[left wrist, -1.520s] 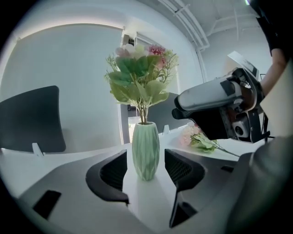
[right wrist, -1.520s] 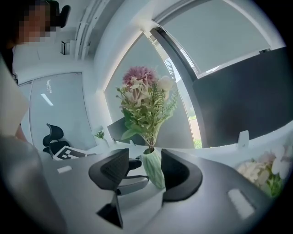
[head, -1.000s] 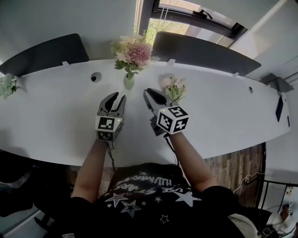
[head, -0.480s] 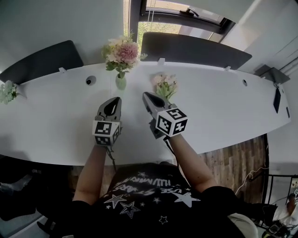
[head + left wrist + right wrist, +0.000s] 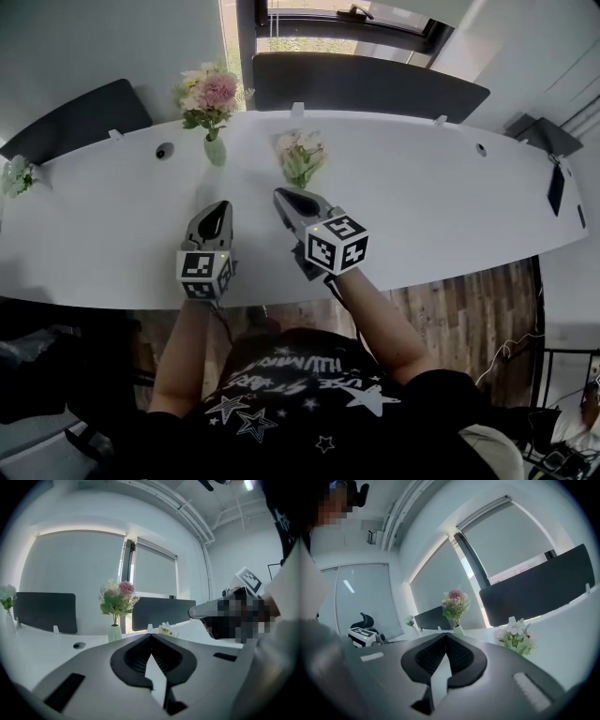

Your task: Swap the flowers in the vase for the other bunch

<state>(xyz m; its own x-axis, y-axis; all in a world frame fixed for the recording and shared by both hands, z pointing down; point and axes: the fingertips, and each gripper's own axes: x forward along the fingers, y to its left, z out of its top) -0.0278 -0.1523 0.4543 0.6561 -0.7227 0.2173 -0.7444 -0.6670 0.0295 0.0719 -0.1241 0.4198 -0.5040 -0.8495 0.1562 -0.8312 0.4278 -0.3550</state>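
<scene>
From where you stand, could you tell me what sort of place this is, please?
Probably an office or meeting room: a long white table with a cable port, dark divider screens along its far edge, and a black office chair in the background.

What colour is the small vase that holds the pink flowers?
The small vase is pale green, clearest in the head view.

Office: long desk (image 5: 450,206); divider screens (image 5: 366,89); swivel chair (image 5: 363,619)
</scene>
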